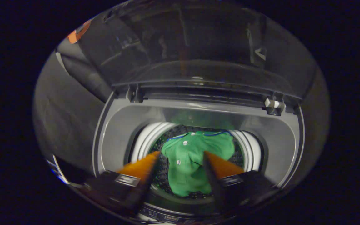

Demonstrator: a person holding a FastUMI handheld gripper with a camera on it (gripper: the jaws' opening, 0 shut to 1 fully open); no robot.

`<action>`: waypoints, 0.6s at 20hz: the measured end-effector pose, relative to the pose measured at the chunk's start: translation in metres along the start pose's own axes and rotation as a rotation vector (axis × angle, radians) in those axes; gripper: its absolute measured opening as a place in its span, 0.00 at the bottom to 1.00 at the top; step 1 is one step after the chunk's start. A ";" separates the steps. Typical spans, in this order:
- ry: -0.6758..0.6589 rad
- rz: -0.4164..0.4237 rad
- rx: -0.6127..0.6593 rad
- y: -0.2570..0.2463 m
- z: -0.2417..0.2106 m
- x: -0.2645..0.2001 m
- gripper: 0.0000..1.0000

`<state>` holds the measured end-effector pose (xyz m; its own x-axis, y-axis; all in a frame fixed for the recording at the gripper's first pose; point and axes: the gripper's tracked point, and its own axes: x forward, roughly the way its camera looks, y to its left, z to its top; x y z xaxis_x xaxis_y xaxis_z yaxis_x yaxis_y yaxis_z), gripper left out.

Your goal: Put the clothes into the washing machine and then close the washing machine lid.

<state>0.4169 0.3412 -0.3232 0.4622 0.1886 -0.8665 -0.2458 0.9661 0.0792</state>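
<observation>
Hovering over the open top of the washing machine (198, 122), the hand-held gripper (181, 154) has its fingers spread wide apart and holds nothing. Below and between them, a green garment (195, 159) with small white buttons and blue trim lies crumpled inside the drum (247, 150). Beyond it, the dark see-through lid (198, 50) stands raised upright on its hinges at the back.

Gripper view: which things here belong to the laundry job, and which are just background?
Job:
- green shirt, lying in the drum
- washing machine lid, standing open behind the drum
- gripper, fingers spread apart above the shirt, holding nothing

Background:
- booth wall, dark cloth beside the machine
- white latch piece at the lid hinge
</observation>
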 end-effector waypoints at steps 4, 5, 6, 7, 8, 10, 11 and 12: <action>-0.040 -0.010 -0.040 0.000 0.004 -0.007 1.00; -0.044 -0.006 -0.047 0.000 0.004 -0.010 1.00; -0.058 -0.002 -0.052 0.001 0.007 -0.013 1.00; -0.073 -0.002 -0.053 0.001 0.009 -0.018 1.00; -0.084 0.004 -0.052 0.002 0.013 -0.024 1.00; -0.111 0.013 -0.040 0.005 0.023 -0.038 1.00; -0.126 0.017 -0.037 0.007 0.029 -0.047 1.00; -0.141 0.022 -0.037 0.007 0.036 -0.056 1.00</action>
<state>0.4203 0.3441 -0.2566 0.5707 0.2350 -0.7868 -0.2871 0.9548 0.0770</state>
